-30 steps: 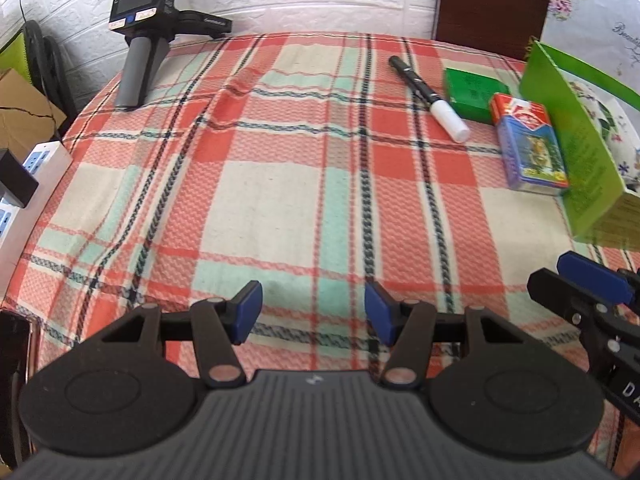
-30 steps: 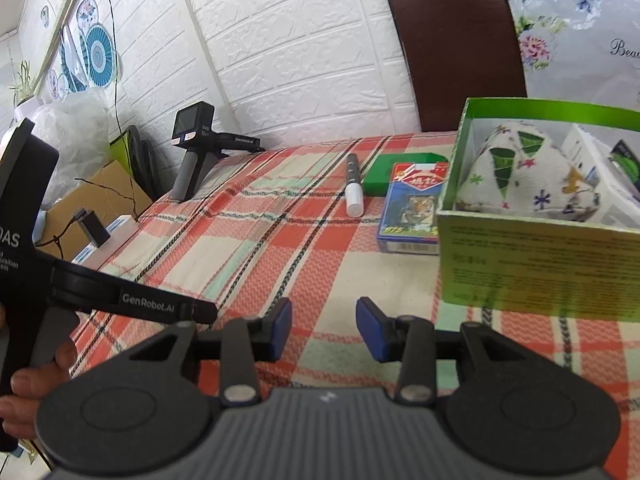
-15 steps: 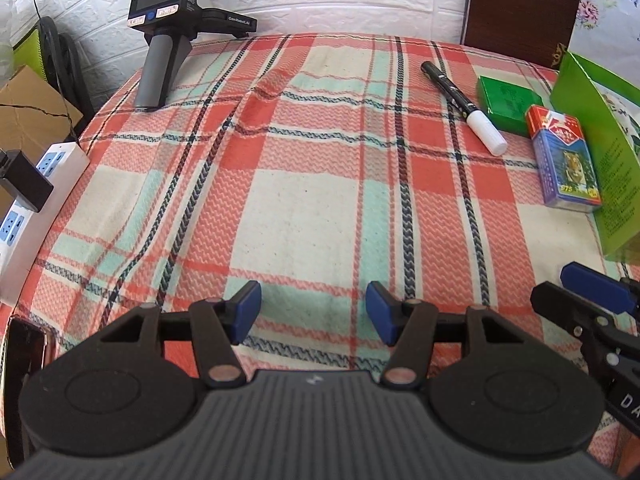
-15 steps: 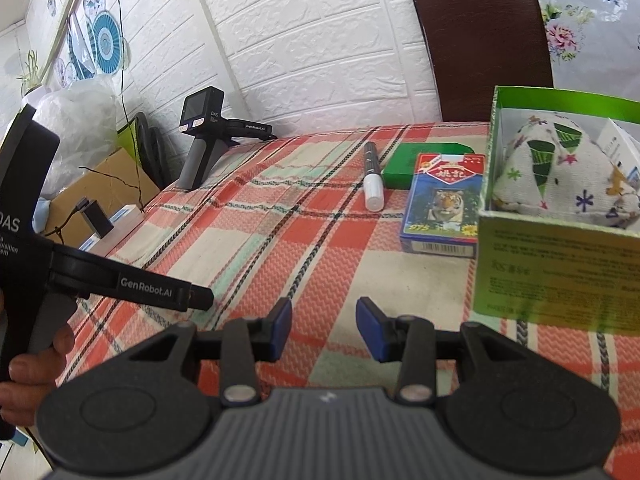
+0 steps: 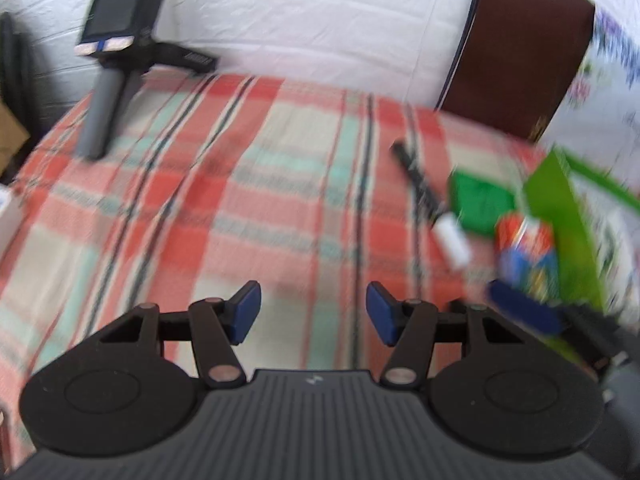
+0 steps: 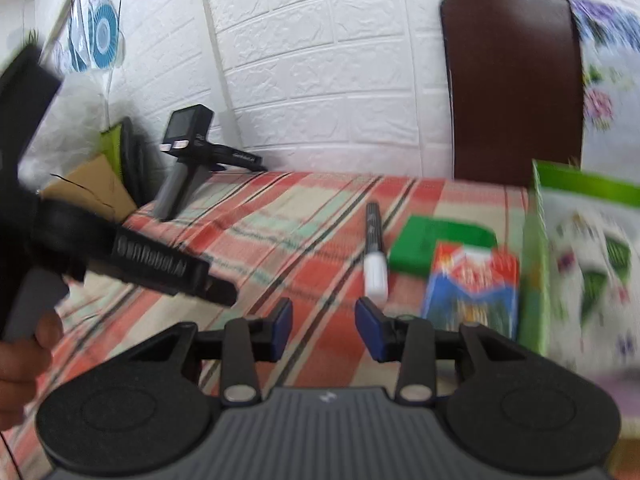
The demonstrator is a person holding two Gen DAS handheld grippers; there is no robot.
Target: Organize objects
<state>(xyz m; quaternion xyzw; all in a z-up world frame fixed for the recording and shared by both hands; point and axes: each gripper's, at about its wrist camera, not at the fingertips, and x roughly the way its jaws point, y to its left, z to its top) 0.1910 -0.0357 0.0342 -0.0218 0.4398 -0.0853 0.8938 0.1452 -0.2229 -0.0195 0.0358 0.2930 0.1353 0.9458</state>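
A black marker with a white cap [image 5: 430,204] [image 6: 374,246], a flat green box [image 5: 480,204] [image 6: 436,246] and a red-and-blue card pack [image 5: 528,256] [image 6: 474,292] lie on the plaid cloth beside a tall green carton [image 5: 560,216] [image 6: 534,264] holding a patterned pouch [image 6: 592,248]. My left gripper [image 5: 313,312] hangs open over bare cloth, left of these. My right gripper [image 6: 323,332] is open and empty, just short of the marker's cap. Both views are blurred.
A spare handheld gripper [image 5: 116,64] [image 6: 188,160] stands at the table's far left corner. A brown chair back [image 5: 516,52] [image 6: 512,84] rises behind the table against the white brick wall. A hand [image 6: 24,360] holds the left tool.
Both grippers have advanced across the table toward the far side, so marker, boxes and carton look nearer. Both pairs of jaws stay apart as before.
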